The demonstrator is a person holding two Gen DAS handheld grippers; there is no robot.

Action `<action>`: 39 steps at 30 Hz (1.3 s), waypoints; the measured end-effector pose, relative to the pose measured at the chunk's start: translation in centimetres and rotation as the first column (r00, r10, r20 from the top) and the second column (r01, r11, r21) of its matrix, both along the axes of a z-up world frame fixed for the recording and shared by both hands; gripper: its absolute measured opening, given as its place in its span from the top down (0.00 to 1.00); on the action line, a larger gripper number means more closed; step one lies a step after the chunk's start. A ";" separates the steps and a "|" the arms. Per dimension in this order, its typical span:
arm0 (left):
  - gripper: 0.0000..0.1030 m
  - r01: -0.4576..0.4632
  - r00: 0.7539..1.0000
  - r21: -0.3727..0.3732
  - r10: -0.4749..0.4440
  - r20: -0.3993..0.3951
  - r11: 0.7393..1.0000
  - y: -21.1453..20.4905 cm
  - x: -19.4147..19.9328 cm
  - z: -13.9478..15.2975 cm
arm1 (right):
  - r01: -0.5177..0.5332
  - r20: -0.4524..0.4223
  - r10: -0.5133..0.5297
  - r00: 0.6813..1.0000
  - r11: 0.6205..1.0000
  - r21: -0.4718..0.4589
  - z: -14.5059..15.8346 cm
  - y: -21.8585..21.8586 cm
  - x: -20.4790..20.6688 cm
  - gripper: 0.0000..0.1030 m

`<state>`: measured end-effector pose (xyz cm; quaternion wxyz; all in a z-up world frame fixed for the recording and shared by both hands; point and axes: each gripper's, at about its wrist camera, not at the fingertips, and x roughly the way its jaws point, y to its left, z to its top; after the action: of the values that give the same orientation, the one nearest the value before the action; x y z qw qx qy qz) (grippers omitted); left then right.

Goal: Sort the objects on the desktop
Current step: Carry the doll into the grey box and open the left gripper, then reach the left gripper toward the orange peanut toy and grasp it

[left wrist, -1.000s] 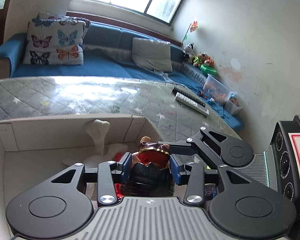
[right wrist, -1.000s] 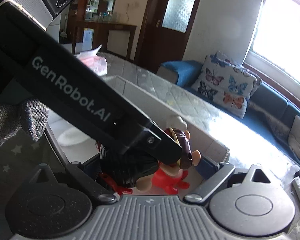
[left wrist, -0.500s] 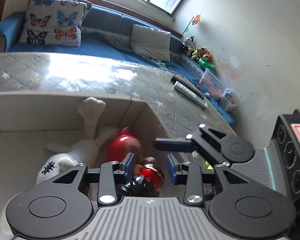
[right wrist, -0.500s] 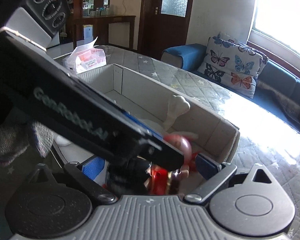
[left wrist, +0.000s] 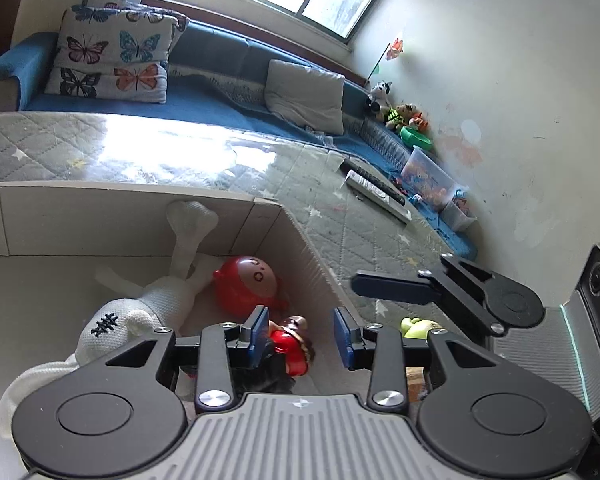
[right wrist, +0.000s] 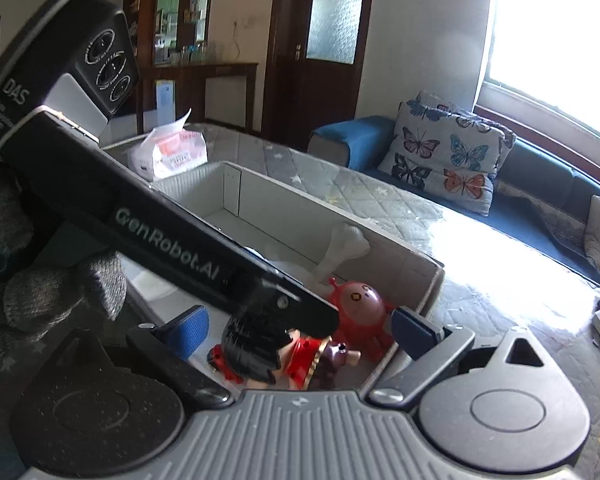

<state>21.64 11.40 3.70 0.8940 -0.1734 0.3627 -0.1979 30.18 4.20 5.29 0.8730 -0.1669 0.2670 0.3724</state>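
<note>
**A:** What did the left wrist view show?

**B:** The left gripper (left wrist: 300, 334) hung over the near right corner of the cardboard box (left wrist: 124, 216), its blue pads spread and pinching nothing. The figurine (left wrist: 290, 346) in the red dress lay loose on the box floor below the gap, nearer the left pad, though I could not tell whether it touched that pad.

**A:** Which way did it lie?

**B:** On its side, long axis running roughly toward the camera: dark hair at the near end under the gripper body, feet end away toward the box's far wall. Just beyond it sat the red round-headed toy (left wrist: 246, 282), face up, and left of that the white plush bone toy (left wrist: 148, 300) stretched diagonally, one knobbed end propped against the far wall.

**A:** And the right gripper?

**B:** Its black fingers (left wrist: 392, 286) showed outside the box's right wall, above a green object (left wrist: 416, 327) on the quilted tabletop (left wrist: 340, 216).

**A:** The right wrist view?

**B:** The right gripper (right wrist: 300, 330) stood wide apart, empty. The left gripper's arm crossed the frame from a hand (right wrist: 40, 280) in a grey knit glove. Under it the figurine (right wrist: 296, 354) lay across the picture, hair to the left, feet to the right, inside the box (right wrist: 380, 236) beside the red toy (right wrist: 360, 300). A tissue pack (right wrist: 168, 152) sat behind the box.
</note>
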 end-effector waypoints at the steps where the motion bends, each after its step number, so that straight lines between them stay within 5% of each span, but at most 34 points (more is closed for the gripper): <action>1: 0.63 -0.003 1.000 0.004 0.003 0.005 1.000 -0.2 -0.3 0.2 | 0.003 0.004 -0.003 1.000 1.000 0.006 0.2 -0.4 -0.3 0.04; 19: 0.63 0.033 0.995 0.028 -0.035 0.091 0.999 -5.8 -7.2 2.0 | 0.157 -0.022 -0.156 0.988 0.987 0.047 -1.1 -9.8 -6.0 0.03; 30: 0.63 0.001 1.000 -0.009 -0.001 -0.005 1.000 -7.1 -7.8 -1.1 | 0.223 -0.098 -0.218 0.971 0.974 0.048 -4.3 -12.2 -4.5 0.03; 39: 0.63 -0.011 0.999 -0.014 0.010 -0.039 1.000 -7.4 -7.4 -2.2 | 0.160 -0.120 -0.152 0.981 0.985 0.062 -4.7 -11.6 -6.5 0.03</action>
<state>14.22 3.96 1.46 0.8865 -0.1856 0.3776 -0.1924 23.66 -7.44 0.63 0.8882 -0.0923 0.3156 0.3209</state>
